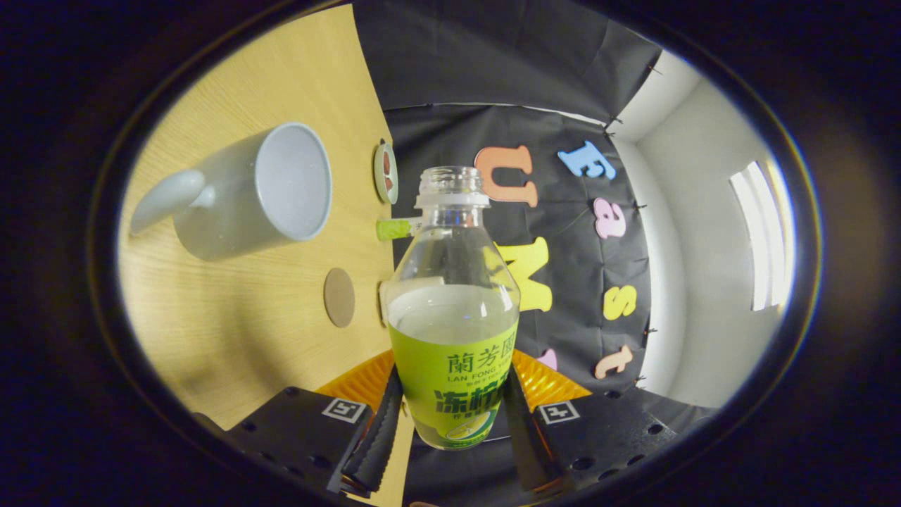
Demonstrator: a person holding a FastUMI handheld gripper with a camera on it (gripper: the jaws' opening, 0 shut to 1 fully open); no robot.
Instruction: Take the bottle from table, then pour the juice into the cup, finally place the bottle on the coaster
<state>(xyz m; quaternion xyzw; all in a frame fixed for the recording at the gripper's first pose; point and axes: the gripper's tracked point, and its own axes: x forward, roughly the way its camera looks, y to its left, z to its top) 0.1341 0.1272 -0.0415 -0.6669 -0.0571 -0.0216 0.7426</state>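
The tool (450, 415) is clamped on the open bottle (452, 310), green label reading "LAN FONG"; cup (260, 190) beyond on the tabletop (246, 317).

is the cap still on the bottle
Off: the clear green-labelled plastic bottle, clamped in the gripper, shows a bare threaded open neck.

The gripper (450, 429) has both fingers pressed against the sides of a clear plastic bottle (452, 310) with a green label, uncapped and partly filled with pale juice. Beyond the fingers, on the light wooden table (281, 331), stands a grey ceramic cup (260, 190) with a handle; a round brown coaster (338, 297) lies between cup and bottle.
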